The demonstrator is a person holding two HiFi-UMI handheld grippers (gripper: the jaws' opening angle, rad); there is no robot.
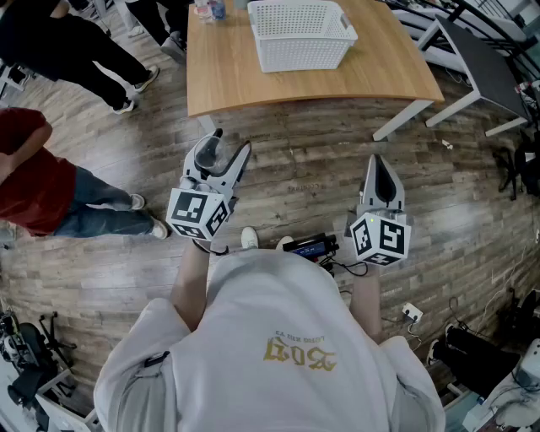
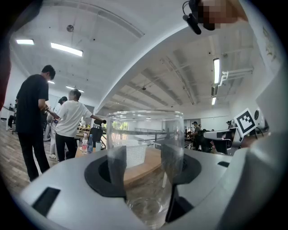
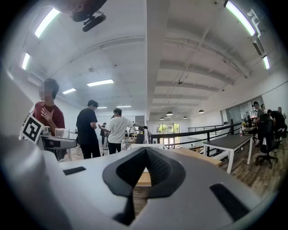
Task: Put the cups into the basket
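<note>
Squarely between L gripper (image 2: 145, 161) jaws: cup (image 2: 145, 130).

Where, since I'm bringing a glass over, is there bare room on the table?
The table is bare along its near edge, in front of the basket, and left of it, this side of the bottles. The basket looks empty. Only that far left corner is crowded.

A wooden table (image 1: 221, 78) stands on plank flooring (image 1: 304, 173) near bystanders (image 1: 34, 181).
</note>
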